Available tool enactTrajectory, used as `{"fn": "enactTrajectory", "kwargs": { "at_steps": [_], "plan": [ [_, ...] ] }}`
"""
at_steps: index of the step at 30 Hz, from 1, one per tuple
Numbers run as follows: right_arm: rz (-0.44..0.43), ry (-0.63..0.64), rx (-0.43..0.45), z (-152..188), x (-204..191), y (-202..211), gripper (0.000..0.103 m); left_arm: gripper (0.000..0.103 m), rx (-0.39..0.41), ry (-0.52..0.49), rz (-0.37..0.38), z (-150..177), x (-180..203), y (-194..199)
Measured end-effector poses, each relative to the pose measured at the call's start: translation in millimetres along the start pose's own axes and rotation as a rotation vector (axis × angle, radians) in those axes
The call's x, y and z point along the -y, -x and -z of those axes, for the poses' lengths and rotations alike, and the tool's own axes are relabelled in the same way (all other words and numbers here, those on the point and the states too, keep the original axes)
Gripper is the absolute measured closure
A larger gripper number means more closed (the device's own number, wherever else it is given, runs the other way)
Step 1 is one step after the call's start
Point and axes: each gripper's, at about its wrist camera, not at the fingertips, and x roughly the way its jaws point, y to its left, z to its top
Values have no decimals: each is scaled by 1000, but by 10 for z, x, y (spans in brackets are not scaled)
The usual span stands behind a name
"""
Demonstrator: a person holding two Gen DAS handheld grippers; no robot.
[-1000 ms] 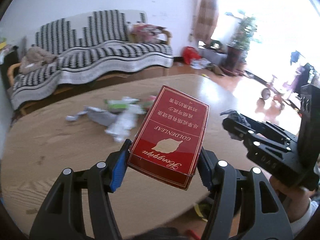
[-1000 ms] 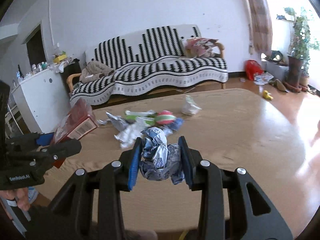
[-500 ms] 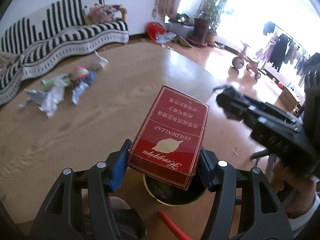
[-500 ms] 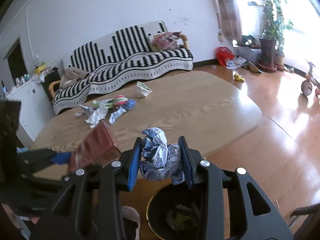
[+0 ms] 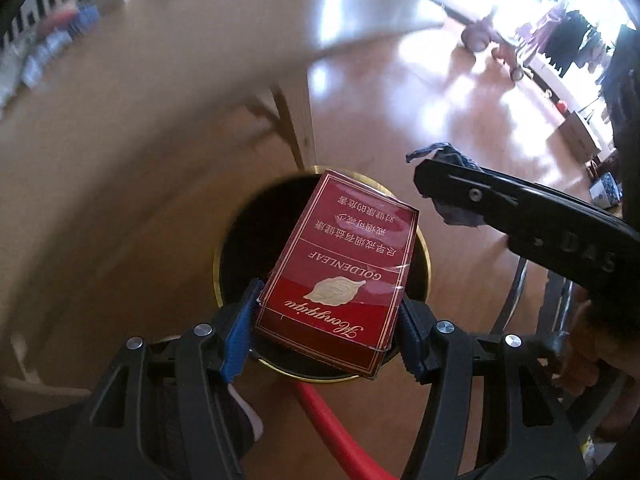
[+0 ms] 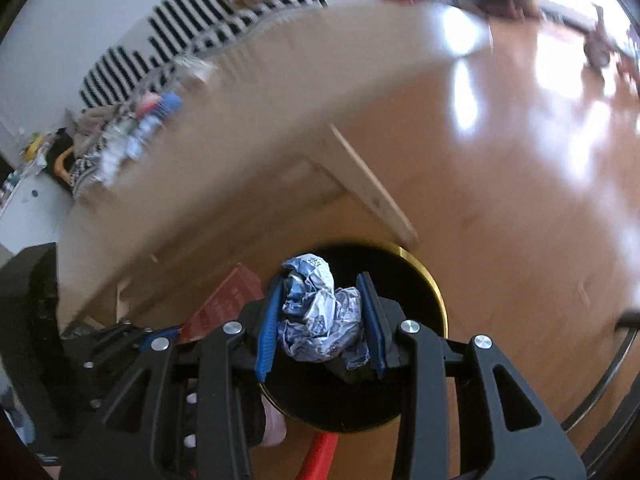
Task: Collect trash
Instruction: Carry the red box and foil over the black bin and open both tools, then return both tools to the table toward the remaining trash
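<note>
My left gripper [image 5: 326, 320] is shut on a red cigarette carton [image 5: 340, 268] and holds it right over the round black bin with a gold rim [image 5: 218, 256] on the floor. In the right wrist view my right gripper [image 6: 320, 320] is shut on a crumpled blue and white wrapper [image 6: 318, 318], also above the bin [image 6: 438, 304]. The carton [image 6: 224, 300] shows at the left of that view, with the left gripper [image 6: 152, 340] below it. My right gripper [image 5: 440, 184] reaches in from the right in the left wrist view, the wrapper [image 5: 452, 152] sticking out of it.
The wooden table [image 6: 248, 92] stands behind the bin, its leg [image 6: 368, 192] close to the rim. Several pieces of trash [image 6: 140, 128] lie on its far side. A red bar [image 5: 328, 420] lies by the bin. A striped sofa [image 6: 180, 24] is at the back.
Both grippers have swung down from over the table to above the floor bin, still holding the carton and the wrapper. The table now sits behind and above them.
</note>
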Motion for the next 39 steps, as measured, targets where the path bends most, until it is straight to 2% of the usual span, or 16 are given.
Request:
{"fn": "enactTrajectory", "kwargs": {
  "at_steps": [2, 7, 14, 15, 16, 17, 18, 21, 22, 26, 29, 31, 33, 36, 39],
  "plan": [
    [3, -14, -29, 31, 64, -113, 66, 44, -42, -2, 4, 8, -35, -215],
    [2, -57, -72, 2, 129, -381, 66, 44, -95, 26, 25, -14, -95, -461],
    [-9, -101, -85, -102, 174, -471, 64, 43, -100, 51, 29, -49, -198, -519],
    [-5, -110, -72, -97, 191, -434, 55, 38, -101, 48, 21, -55, -164, -536],
    [-6, -109, -57, -98, 189, -403, 41, 23, -105, 39, 20, -37, -119, -517],
    [-11, -108, -45, -109, 184, -364, 33, 13, -107, 19, 18, -25, -69, -518],
    [-16, -110, -29, -121, 175, -317, 21, 6, -101, -8, 12, -10, -14, -505],
    [-3, -110, 15, -163, 179, -168, 14, 6, -104, -23, 9, -4, 21, -483],
    [1, -106, 35, -184, 179, -116, 6, 6, -93, -1, 8, -6, -15, -447],
    [42, -43, 149, -227, 114, 171, 6, 6, -23, 57, 42, -26, -54, -253],
    [51, -1, 244, -264, -6, 439, 6, 6, 67, 10, 50, -57, 85, 52],
    [55, 23, 281, -313, -95, 554, 6, 6, 139, -34, 79, -100, 165, 354],
    [52, 56, 314, -378, -218, 642, 6, 6, 200, -58, 76, -146, 145, 642],
    [31, 95, 333, -477, -409, 666, 6, 6, 299, -17, 21, -219, -155, 1116],
    [16, 144, 329, -577, -658, 572, 6, 6, 391, 122, -43, -234, -753, 1549]
  ]
}}
